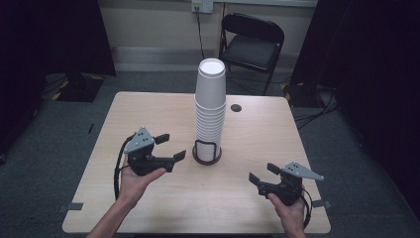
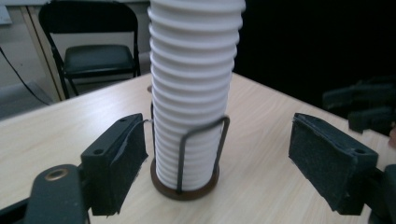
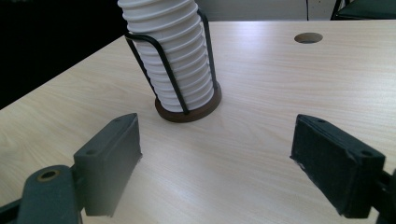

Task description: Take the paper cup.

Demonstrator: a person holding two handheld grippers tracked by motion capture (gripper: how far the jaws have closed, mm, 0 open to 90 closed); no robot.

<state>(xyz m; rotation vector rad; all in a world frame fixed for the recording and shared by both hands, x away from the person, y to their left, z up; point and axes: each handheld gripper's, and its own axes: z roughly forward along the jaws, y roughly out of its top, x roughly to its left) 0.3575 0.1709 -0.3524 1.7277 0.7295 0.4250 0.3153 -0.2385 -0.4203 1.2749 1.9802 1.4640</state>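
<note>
Stack of cups [image 1: 210,106] upright in its holder [image 1: 206,153] mid-table, both grippers empty and wide open.

The white cups stand nested, mouths down, their long axis straight up, the bottom few ringed by the wire holder on its round brown base. The left gripper [image 1: 167,147] sits just beside the base, its jaws spread wide and pointing at the lower cups, which lie dead ahead in the left gripper view [image 2: 191,93]. The right gripper [image 1: 262,174] holds nothing, jaws just as wide, well apart toward the table's [image 1: 148,109] near right corner. The left looks the nearer for a grab.
</note>
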